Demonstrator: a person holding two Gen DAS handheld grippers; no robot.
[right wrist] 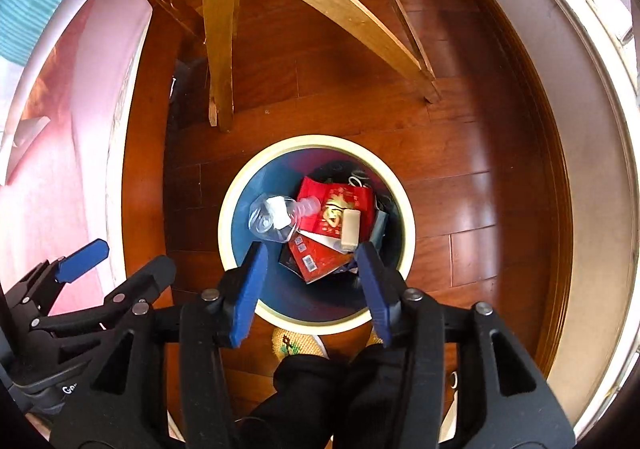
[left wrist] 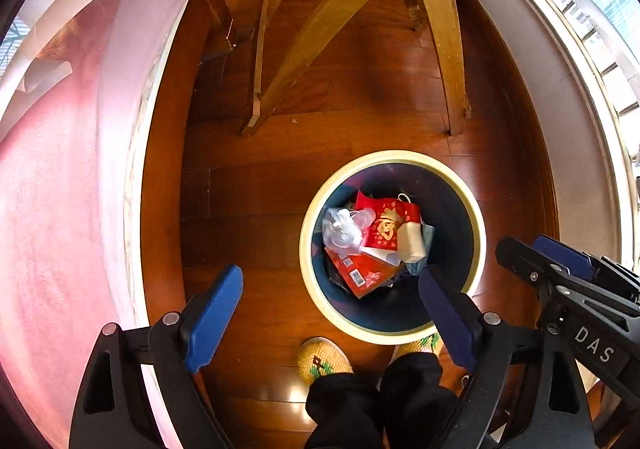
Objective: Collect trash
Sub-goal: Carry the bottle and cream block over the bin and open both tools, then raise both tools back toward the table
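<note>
So both grippers hang over the round bin (right wrist: 316, 229) on the wood floor — left gripper (left wrist: 330, 313) spread wide, right gripper (right wrist: 310, 289) open too, nothing in either. Inside the bin: a crushed clear bottle (right wrist: 276, 219) beside red packaging (right wrist: 340, 209).

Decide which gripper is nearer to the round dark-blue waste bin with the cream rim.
Right. The right gripper hangs directly above the round dark-blue waste bin with the cream rim, both fingers over its opening. The left gripper sits off to the side, mostly above floor, only one finger over the rim.
</note>
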